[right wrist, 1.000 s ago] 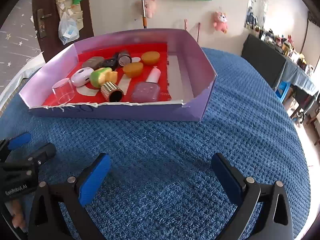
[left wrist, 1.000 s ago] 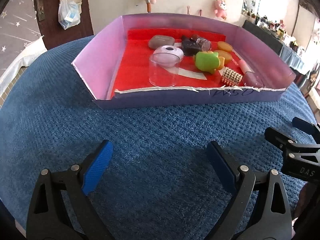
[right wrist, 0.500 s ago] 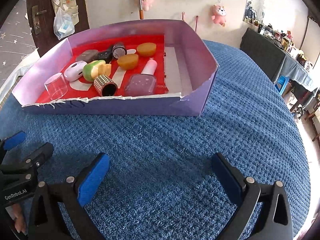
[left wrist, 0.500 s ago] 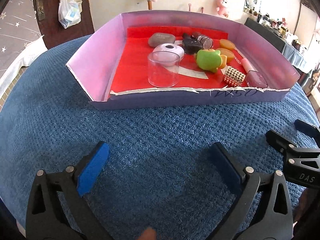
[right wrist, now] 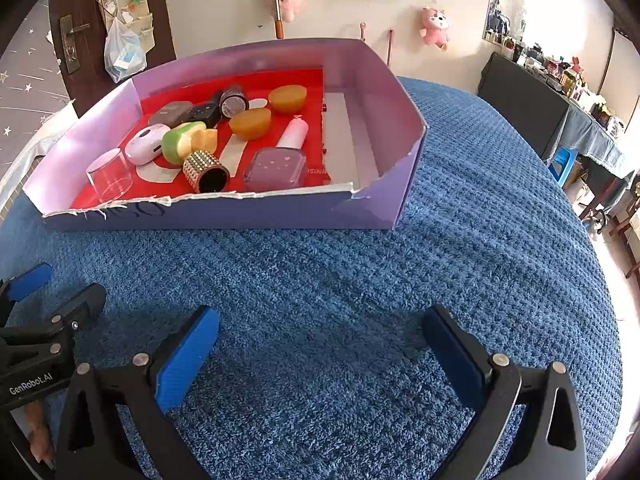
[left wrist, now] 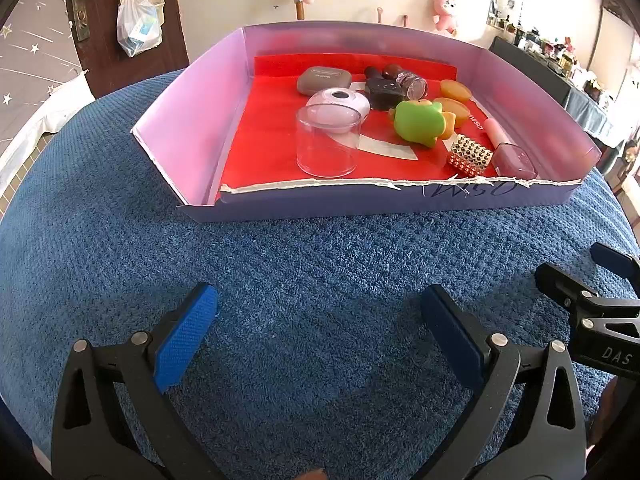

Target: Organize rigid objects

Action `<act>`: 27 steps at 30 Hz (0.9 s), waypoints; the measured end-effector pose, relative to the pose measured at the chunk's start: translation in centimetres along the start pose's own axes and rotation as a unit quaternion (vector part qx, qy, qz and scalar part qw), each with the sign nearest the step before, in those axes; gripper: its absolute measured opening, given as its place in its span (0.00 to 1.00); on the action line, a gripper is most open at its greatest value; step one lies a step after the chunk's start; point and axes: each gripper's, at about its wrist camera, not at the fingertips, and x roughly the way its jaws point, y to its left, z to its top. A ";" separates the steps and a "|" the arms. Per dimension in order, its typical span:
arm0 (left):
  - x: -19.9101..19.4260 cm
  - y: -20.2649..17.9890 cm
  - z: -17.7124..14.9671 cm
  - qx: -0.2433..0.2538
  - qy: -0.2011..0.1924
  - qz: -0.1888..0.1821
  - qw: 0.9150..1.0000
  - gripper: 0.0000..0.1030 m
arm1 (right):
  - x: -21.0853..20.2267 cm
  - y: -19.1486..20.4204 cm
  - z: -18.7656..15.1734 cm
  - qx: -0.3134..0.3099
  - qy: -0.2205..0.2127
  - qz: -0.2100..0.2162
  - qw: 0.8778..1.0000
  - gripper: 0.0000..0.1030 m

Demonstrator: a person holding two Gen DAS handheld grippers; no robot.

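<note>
A purple cardboard tray [left wrist: 192, 112] [right wrist: 404, 128] with a red floor stands on the blue cloth. In it are a clear plastic cup [left wrist: 327, 141] [right wrist: 109, 176], a white oval case [left wrist: 340, 100], a grey case [left wrist: 324, 80], a green toy [left wrist: 420, 122] [right wrist: 180, 146], a studded gold cylinder [left wrist: 470, 156] [right wrist: 206, 172], a pink nail polish bottle [left wrist: 508, 150] [right wrist: 280, 160], two orange pieces [right wrist: 250, 123] and dark bottles [left wrist: 400, 82]. My left gripper [left wrist: 318, 336] and right gripper [right wrist: 320, 344] are both open and empty, over the cloth in front of the tray.
The blue cloth [left wrist: 320, 264] covers a round table whose edges curve away left and right. A wooden door [left wrist: 92, 20] and a wall with plush toys [right wrist: 434, 26] lie behind. A dark cabinet [right wrist: 528, 100] stands at the right.
Both grippers have moved slightly forward and up, so the tray sits closer and lower in both views. The jaws stay open.
</note>
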 end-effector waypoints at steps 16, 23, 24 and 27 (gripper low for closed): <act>0.0 0.0 0.1 0.000 0.000 0.000 1.000 1.00 | 0.1 -0.2 0.0 0.003 0.001 -0.001 1.000 1.00; 0.0 0.0 0.1 0.000 0.000 0.000 1.000 1.00 | 0.0 -0.2 0.0 0.003 0.001 -0.001 1.000 1.00; 0.0 0.0 0.1 0.000 0.000 0.000 1.000 1.00 | 0.0 -0.2 0.0 0.003 0.001 -0.001 1.000 1.00; 0.0 0.0 0.1 0.000 0.000 0.000 1.000 1.00 | 0.0 -0.2 0.0 0.003 0.001 -0.001 1.000 1.00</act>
